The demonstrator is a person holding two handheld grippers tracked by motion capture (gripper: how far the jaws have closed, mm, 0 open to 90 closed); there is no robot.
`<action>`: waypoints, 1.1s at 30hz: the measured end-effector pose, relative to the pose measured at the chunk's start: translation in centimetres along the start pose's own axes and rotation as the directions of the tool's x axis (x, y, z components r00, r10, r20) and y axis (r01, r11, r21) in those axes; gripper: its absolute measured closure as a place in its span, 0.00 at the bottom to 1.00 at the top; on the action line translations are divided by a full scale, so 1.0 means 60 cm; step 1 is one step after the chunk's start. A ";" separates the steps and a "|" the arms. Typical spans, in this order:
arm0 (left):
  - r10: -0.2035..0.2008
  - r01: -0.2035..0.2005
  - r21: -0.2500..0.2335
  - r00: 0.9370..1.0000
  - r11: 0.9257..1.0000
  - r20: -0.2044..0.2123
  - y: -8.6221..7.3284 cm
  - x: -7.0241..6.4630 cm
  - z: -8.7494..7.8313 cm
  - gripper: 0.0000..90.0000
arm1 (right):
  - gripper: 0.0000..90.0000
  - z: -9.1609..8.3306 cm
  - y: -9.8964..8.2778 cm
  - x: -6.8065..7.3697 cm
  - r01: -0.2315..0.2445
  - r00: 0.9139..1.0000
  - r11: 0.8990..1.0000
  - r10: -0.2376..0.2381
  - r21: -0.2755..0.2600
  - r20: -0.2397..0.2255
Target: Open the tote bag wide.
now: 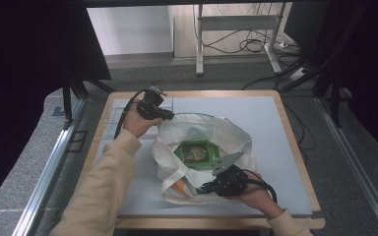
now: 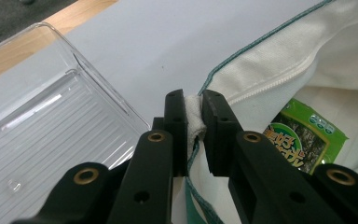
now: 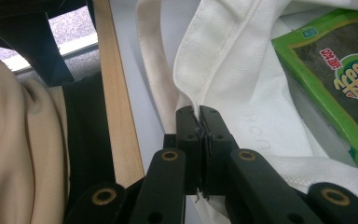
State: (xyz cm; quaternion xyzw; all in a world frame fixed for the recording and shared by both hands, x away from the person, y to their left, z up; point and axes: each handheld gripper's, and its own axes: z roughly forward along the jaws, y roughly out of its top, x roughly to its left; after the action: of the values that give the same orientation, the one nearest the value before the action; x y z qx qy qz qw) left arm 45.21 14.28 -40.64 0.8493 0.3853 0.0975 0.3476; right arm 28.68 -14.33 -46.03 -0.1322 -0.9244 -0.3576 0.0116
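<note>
White tote bag [image 1: 211,142] on the surface, green packet [image 1: 195,153] inside, left claw [image 2: 194,122] pinching its rim at ten o'clock, right claw [image 3: 199,127] pinching the rim at five o'clock

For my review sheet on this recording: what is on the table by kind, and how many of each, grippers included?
White cloth tote bag: 1
Green snack packet, lying inside the bag: 1
Clear plastic tray, beside the bag: 1
Grippers: 2, the left gripper and the right gripper, each with its fingers pinched on the bag's rim
Total: 5
</note>
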 end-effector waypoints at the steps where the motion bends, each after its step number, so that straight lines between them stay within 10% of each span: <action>1: -0.002 0.002 -0.001 1.000 1.000 -0.001 0.001 0.001 0.000 0.90 | 0.97 0.001 0.000 0.000 0.000 1.000 1.000 0.000 0.002 -0.002; 33: -0.008 0.008 -0.006 1.000 1.000 0.006 -0.013 0.003 0.006 0.90 | 0.96 0.025 -0.008 -0.001 -0.010 1.000 0.999 0.010 0.041 -0.015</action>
State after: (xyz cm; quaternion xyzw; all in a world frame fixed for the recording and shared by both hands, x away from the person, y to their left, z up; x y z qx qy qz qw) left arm 45.06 14.59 -41.44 0.8471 0.3872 0.0949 0.3514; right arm 28.74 -13.71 -47.45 -0.1339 -0.9307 -0.3395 0.0230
